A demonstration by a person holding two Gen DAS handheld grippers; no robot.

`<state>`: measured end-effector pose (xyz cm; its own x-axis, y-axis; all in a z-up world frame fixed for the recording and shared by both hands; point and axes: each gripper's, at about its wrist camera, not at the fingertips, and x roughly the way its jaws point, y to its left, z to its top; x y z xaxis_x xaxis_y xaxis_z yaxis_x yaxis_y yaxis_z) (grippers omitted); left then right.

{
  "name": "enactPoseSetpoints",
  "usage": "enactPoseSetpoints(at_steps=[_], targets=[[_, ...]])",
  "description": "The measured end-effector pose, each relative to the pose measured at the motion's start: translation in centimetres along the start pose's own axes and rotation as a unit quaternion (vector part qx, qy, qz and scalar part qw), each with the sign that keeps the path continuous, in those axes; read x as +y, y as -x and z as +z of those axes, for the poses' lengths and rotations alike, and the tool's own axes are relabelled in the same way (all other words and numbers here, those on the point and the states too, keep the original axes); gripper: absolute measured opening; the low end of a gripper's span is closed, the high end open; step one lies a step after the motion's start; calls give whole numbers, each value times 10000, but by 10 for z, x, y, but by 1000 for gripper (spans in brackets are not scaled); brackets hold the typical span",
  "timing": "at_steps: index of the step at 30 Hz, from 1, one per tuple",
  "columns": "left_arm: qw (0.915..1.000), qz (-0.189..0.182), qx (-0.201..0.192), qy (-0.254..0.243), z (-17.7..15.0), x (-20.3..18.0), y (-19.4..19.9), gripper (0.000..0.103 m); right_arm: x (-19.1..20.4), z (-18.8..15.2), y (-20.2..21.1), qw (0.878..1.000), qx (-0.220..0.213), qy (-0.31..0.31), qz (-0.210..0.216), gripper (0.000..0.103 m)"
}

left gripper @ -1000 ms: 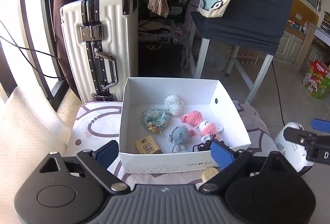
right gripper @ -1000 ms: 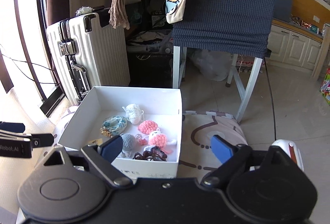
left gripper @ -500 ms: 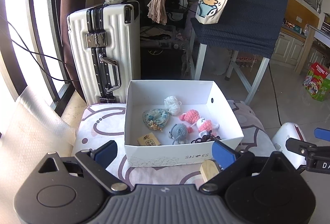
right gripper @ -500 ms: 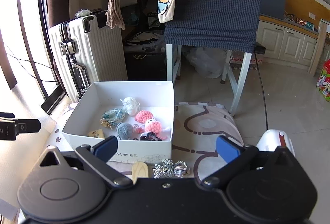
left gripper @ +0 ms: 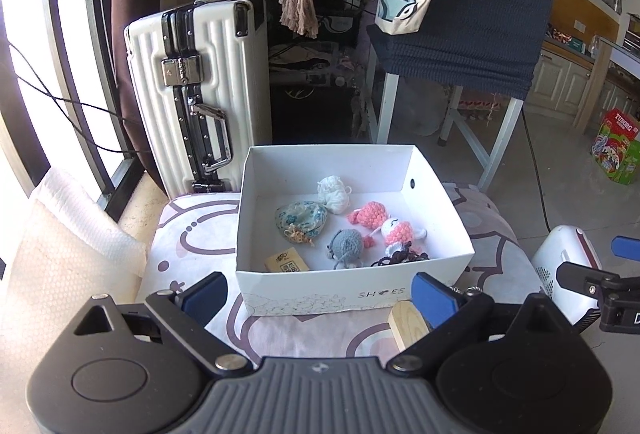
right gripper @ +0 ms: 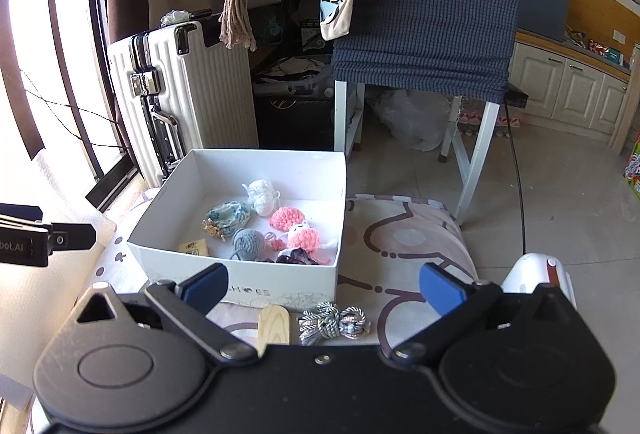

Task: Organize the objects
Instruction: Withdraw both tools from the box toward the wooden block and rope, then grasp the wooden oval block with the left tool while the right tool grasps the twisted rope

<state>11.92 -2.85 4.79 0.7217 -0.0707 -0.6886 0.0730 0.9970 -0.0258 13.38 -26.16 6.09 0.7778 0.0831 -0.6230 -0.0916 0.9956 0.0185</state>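
Shoebox (right gripper: 248,280) of white card, already holding small crocheted toys, sat on the patterned cushion (right gripper: 404,234) ahead of both tools. Right gripper (right gripper: 322,286) and left gripper (left gripper: 316,294) hung spread wide and empty. Just before the box lay a pale wooden piece (right gripper: 273,324) and a grey-white knotted cord (right gripper: 334,322), uncollected. Judging by this, the next step was a pickup: lower the right jaws around the cord, then close.
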Motion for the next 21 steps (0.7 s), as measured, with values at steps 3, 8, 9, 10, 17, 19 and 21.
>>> enactPoseSetpoints(at_steps=[3, 8, 9, 10, 17, 19, 21], targets=[[10000, 52, 28, 6, -3, 2, 0, 98, 0, -2, -2, 10000, 38, 18, 36, 103], [10000, 83, 25, 17, -9, 2, -1, 98, -3, -4, -5, 9999, 82, 35, 82, 103], [10000, 79, 39, 17, -10, 2, -3, 98, -3, -5, -6, 9999, 94, 42, 84, 103], [10000, 75, 50, 16, -11, 2, -5, 98, -4, -5, -7, 9999, 109, 50, 86, 103], [9999, -52, 142, 59, -19, -8, -36, 98, -10, -11, -29, 9996, 249, -26, 128, 103], [9998, -86, 173, 82, -22, -12, -47, 98, -13, -15, -40, 9994, 300, -52, 143, 103], [9997, -130, 166, 123, -26, -15, -59, 98, -17, -20, -52, 9991, 378, -116, 153, 103]])
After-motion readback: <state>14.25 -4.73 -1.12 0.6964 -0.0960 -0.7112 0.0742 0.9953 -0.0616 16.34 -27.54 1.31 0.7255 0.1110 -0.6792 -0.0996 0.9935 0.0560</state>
